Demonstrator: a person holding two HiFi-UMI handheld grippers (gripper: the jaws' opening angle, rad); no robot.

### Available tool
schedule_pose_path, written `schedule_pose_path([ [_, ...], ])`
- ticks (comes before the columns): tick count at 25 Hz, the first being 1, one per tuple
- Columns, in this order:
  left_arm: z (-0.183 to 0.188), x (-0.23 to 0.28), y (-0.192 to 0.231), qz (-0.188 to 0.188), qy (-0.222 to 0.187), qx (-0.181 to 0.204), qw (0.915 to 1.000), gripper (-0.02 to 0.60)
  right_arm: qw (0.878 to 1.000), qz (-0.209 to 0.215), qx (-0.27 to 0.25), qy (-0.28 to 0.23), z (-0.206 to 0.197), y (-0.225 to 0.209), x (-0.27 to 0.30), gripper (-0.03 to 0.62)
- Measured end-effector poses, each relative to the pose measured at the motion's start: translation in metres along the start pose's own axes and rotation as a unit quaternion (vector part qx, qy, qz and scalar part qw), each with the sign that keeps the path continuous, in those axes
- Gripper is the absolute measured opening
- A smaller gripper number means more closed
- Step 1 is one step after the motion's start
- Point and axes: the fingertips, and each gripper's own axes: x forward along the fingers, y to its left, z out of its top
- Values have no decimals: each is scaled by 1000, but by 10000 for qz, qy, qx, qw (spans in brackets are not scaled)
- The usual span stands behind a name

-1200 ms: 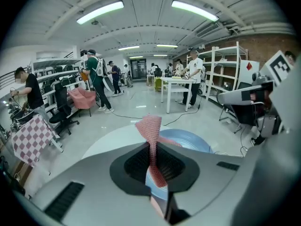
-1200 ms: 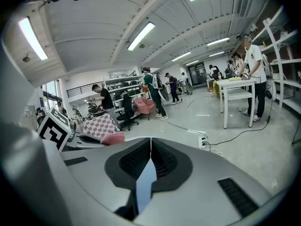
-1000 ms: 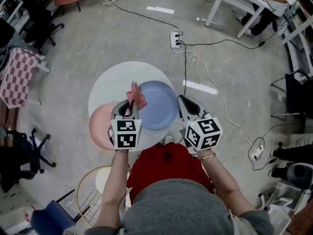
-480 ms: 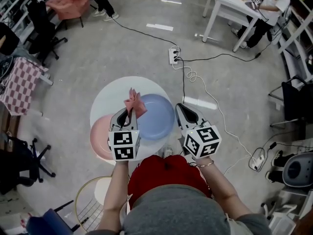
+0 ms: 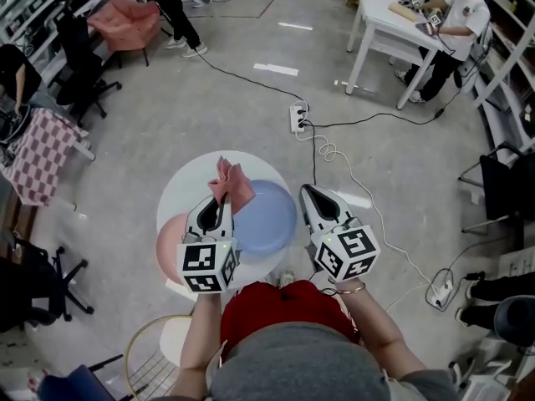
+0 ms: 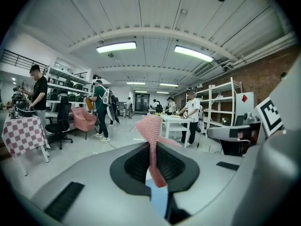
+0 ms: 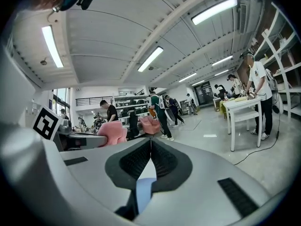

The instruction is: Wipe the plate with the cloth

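While the left gripper pinches the pink knitted cloth upright over the rim of the round pale-blue plate on the white round table, the right gripper stays out, clenched on nothing. Best to lower the cloth flat, then sweep overlapping circles.

I hold both forearms forward; left gripper jaws pinch cloth, right gripper beside it, jaws pressed together.
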Motion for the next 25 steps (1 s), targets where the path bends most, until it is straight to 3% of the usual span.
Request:
schedule_pose_path([
  [5, 19, -7, -9, 5, -432, 28, 9991, 32, 9994, 104, -253, -195, 15, 8, -5, 28],
  [11, 29, -15, -10, 12, -666, 2, 9978, 32, 9975, 227, -555, -366, 26, 20, -7, 28],
  [25, 40, -22, -8, 73, -826, -56, 9965, 32, 9961, 227, -724, -460, 35, 23, -8, 28],
])
